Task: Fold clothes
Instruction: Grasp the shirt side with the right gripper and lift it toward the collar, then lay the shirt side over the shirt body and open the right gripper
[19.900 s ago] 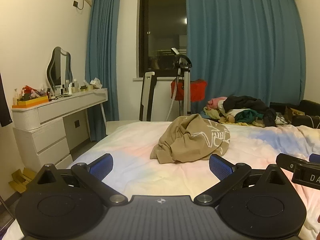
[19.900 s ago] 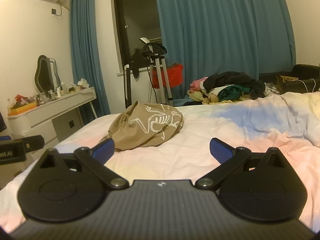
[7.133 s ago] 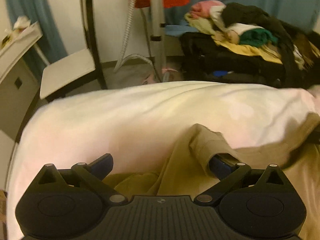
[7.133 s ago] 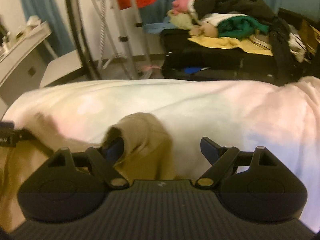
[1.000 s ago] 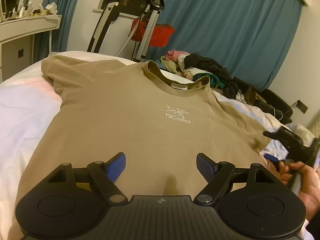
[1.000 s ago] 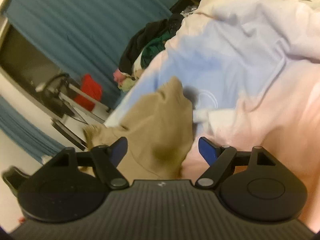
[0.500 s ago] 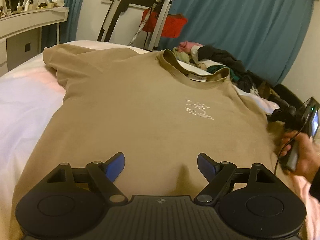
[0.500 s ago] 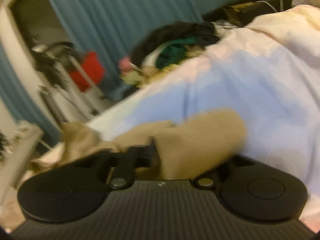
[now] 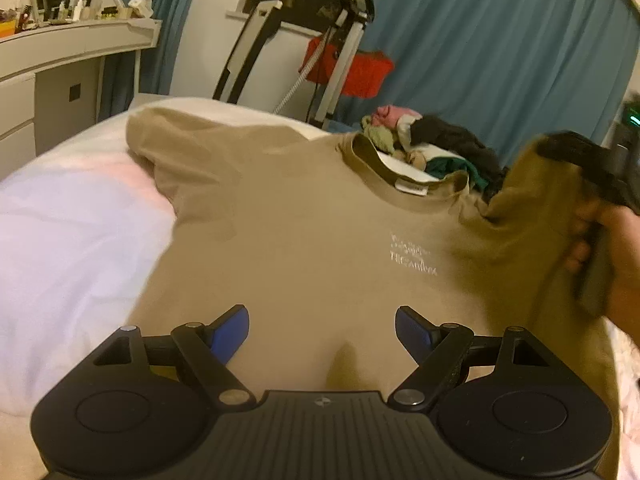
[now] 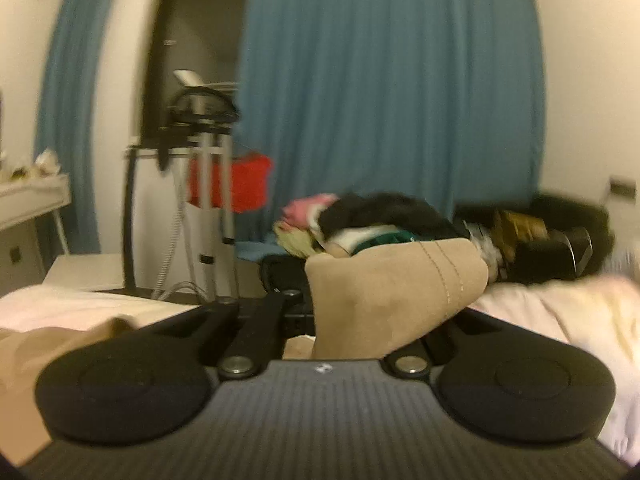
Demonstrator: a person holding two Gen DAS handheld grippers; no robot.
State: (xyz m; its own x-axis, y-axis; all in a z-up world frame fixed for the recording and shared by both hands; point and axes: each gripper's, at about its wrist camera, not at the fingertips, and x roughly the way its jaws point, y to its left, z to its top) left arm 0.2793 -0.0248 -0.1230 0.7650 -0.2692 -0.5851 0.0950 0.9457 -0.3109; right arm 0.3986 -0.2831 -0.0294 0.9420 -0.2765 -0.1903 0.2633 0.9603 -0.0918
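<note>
A tan T-shirt (image 9: 304,232) lies spread face up on the bed (image 9: 60,232), collar toward the far edge. My left gripper (image 9: 322,330) is open and empty, hovering over the shirt's lower middle. My right gripper (image 10: 320,308) is shut on the shirt's right sleeve (image 10: 400,292) and holds it lifted off the bed. In the left wrist view the right gripper (image 9: 592,168) appears at the far right, blurred, with the raised sleeve (image 9: 532,200) hanging from it.
A pile of clothes (image 9: 432,144) lies beyond the bed's far edge in front of blue curtains (image 9: 500,60). A garment steamer stand (image 9: 344,52) with a red item stands by the window. A white dresser (image 9: 60,76) is on the left.
My right gripper has closed on the right sleeve and lifted it up off the bed. My left gripper has stayed open, shifting slightly over the shirt.
</note>
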